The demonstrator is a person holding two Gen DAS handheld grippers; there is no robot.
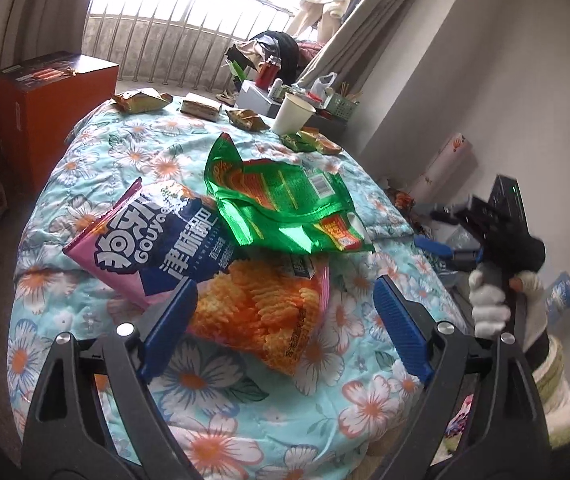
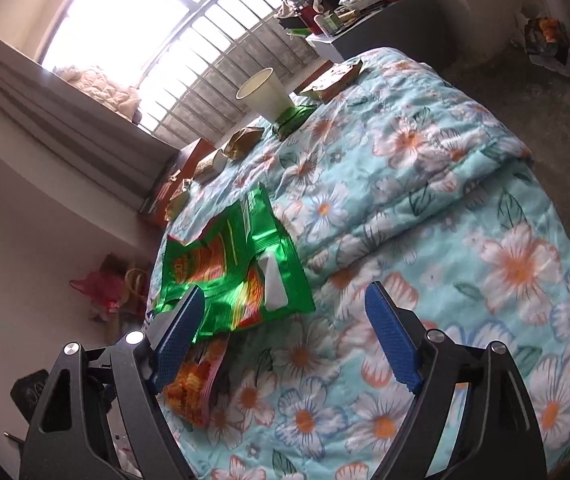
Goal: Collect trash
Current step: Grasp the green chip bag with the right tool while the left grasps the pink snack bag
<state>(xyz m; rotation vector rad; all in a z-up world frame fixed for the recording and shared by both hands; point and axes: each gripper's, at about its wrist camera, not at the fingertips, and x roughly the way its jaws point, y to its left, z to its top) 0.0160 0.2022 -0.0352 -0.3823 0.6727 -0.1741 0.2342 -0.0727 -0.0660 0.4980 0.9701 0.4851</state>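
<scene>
left tool (image 1: 285,312): released, above the pink chip bag (image 1: 189,264) | right tool (image 2: 285,332): released, near the green bag (image 2: 237,272) | both bags lie flat on the flowered quilt (image 2: 445,200), easy to pinch

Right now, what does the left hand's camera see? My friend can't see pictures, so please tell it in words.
The open left gripper hovers over a pink-and-blue chip bag with a green snack bag lying on it, on a flowery quilt. Behind stand a paper cup and small wrappers.
</scene>
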